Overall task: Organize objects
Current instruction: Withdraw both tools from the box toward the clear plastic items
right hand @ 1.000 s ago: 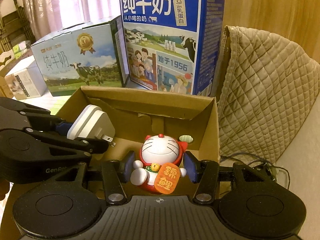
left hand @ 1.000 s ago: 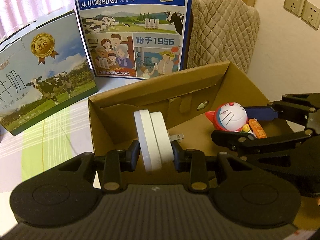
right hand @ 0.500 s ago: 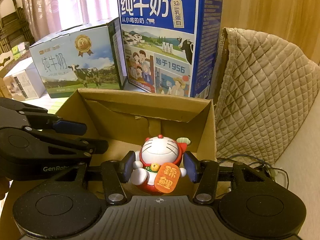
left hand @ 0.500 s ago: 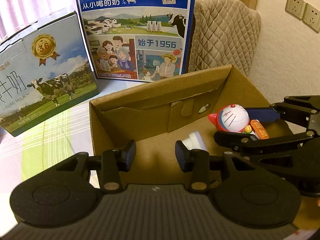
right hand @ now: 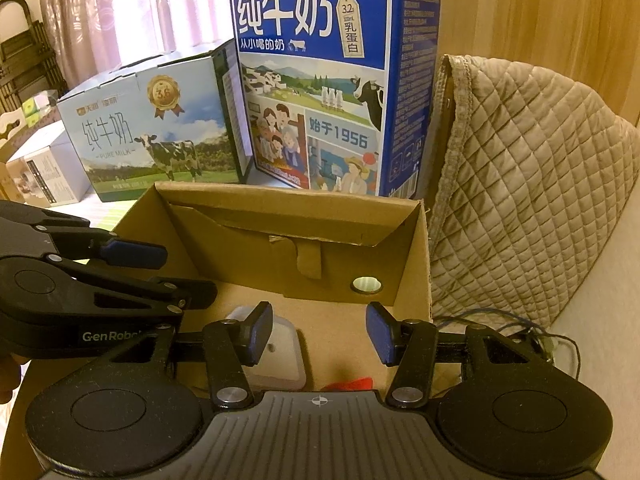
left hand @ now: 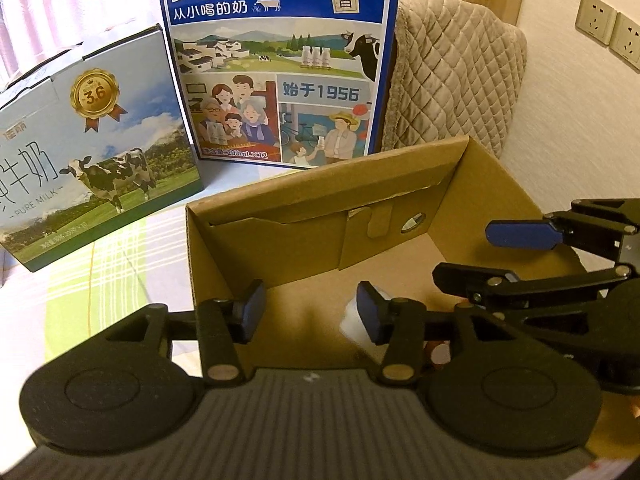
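Note:
An open cardboard box (left hand: 320,196) (right hand: 416,264) sits in front of me. A white plug adapter (right hand: 280,354) (left hand: 352,322) lies on the box floor. Only a red scrap of the cat figurine (right hand: 352,383) shows at the right gripper's base, low in the box. My left gripper (left hand: 310,312) (right hand: 160,270) hangs open over the box with nothing between its fingers. My right gripper (right hand: 318,332) (left hand: 464,254) is also open above the box floor, empty.
Two milk cartons stand behind the box: a tall blue one (left hand: 280,60) (right hand: 332,80) and a lower pale one (left hand: 88,144) (right hand: 148,128). A quilted beige cover (right hand: 532,176) rises at the right. Cables (right hand: 540,340) lie beside the box. Wall sockets (left hand: 608,28) are at the far right.
My left gripper let go of the white adapter, which fell onto the box floor. My right gripper then opened and the cat figurine dropped into the box. Both grippers have lifted slightly.

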A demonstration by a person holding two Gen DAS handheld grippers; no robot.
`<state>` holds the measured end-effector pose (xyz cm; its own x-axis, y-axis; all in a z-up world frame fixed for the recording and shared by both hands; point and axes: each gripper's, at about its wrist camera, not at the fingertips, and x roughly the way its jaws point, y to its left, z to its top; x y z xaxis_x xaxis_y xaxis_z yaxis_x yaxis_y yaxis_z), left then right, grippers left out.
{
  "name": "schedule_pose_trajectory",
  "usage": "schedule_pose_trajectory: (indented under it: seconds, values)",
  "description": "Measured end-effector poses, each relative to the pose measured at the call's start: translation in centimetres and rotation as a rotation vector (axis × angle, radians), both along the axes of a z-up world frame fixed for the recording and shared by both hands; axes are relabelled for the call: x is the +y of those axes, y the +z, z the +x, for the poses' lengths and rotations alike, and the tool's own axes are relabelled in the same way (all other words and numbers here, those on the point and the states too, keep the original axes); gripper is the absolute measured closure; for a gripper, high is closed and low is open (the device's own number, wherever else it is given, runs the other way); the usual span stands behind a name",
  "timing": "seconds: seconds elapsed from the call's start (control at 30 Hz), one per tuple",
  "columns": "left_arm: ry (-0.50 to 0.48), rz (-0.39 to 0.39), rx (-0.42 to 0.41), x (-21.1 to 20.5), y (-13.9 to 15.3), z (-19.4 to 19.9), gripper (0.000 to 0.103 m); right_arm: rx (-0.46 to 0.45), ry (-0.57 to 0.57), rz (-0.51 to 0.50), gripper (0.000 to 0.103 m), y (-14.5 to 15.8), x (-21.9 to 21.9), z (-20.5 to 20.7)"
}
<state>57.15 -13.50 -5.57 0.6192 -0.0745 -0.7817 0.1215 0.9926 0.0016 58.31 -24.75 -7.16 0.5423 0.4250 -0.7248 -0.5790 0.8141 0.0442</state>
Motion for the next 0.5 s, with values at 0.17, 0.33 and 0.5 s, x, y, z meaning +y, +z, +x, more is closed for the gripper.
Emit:
schedule_pose_trajectory:
  seconds: [0.17, 0.33, 0.5]
  values:
    - [-0.001, 0.001, 0.0, -0.03, -0.03, -0.03, 0.056, 0.0, 0.001, -0.001, 0.054, 0.01, 0.0, 0.0]
    - [-0.001, 0.001, 0.0, -0.05, -0.04, -0.05, 0.055, 0.0, 0.001, 0.0, 0.054, -0.02, 0.0, -0.04]
    - [0.001, -0.011, 0.012, 0.24, 0.1, -0.15, 0.053, 0.004, -0.003, 0.013, 0.054, 0.06, -0.17, -0.3]
